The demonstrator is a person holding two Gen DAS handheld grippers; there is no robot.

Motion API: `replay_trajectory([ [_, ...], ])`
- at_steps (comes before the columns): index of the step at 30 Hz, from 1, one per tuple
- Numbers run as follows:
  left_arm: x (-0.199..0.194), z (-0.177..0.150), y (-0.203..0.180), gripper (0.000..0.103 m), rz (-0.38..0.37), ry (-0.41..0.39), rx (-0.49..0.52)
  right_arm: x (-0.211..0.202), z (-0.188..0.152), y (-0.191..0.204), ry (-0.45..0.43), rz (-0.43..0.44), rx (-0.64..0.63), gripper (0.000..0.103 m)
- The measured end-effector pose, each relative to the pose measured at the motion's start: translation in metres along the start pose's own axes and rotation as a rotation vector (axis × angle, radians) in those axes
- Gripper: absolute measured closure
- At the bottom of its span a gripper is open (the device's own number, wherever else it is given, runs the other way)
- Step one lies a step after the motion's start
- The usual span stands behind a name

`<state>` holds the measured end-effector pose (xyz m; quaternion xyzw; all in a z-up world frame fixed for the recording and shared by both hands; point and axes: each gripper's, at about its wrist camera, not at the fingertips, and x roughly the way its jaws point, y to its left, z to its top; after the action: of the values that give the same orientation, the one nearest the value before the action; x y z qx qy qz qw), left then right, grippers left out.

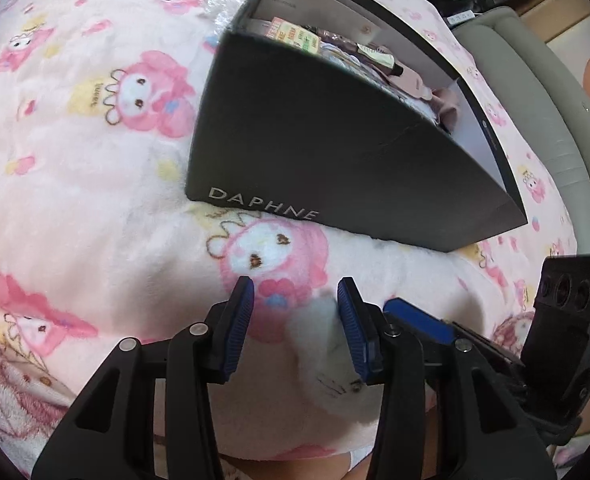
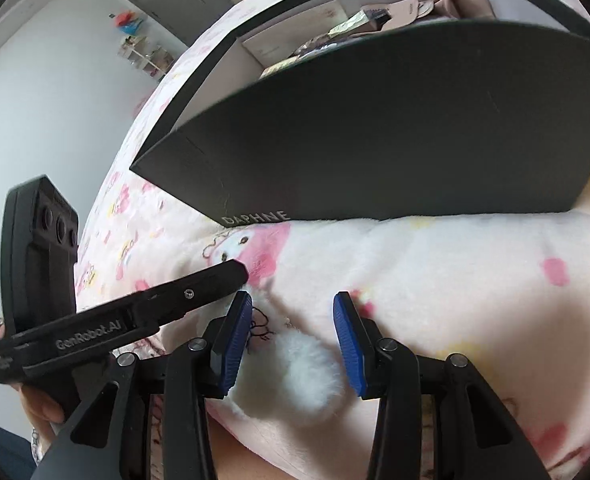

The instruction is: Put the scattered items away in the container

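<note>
Left wrist view: our left gripper [image 1: 295, 300] stands released over the blanket [image 1: 95, 168], its right pad beside a white plush [image 1: 327, 344], not pressing it. The box [image 1: 335, 152] marked DAPHNE sits just ahead, already holding packets. In the right wrist view, our right gripper [image 2: 293, 320] is parted with the plush [image 2: 303, 372] lying between its pads; we cannot tell whether they press on it.

Black box [image 1: 315, 128] on pink cartoon-print blanket [image 1: 95, 160] — white fluffy toy [image 2: 295, 372], blue-padded black tools.
</note>
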<state>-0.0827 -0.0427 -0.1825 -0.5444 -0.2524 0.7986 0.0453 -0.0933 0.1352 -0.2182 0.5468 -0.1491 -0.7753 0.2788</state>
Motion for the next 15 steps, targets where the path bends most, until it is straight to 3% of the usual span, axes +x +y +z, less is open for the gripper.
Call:
replay_trajectory([
  [2, -0.010, 0.001, 0.007, 0.065, 0.003, -0.053, -0.038, -0.009, -0.001, -0.004, -0.030, -0.014, 0.015, 0.065],
  [7, -0.027, 0.003, 0.027, 0.063, -0.026, -0.093, -0.060, -0.039, -0.007, -0.021, -0.109, 0.014, 0.099, 0.065],
  [9, -0.032, 0.002, 0.037, 0.063, -0.027, -0.100, -0.054, -0.037, -0.011, -0.020, -0.076, 0.036, 0.099, 0.065],
  [12, -0.026, 0.001, 0.045, 0.061, -0.097, -0.093, -0.096, -0.024, -0.016, -0.009, -0.002, 0.060, 0.050, 0.065],
  [15, -0.025, -0.002, 0.041, 0.056, -0.140, -0.082, -0.076, -0.018, -0.019, 0.002, 0.013, 0.034, 0.023, 0.064],
])
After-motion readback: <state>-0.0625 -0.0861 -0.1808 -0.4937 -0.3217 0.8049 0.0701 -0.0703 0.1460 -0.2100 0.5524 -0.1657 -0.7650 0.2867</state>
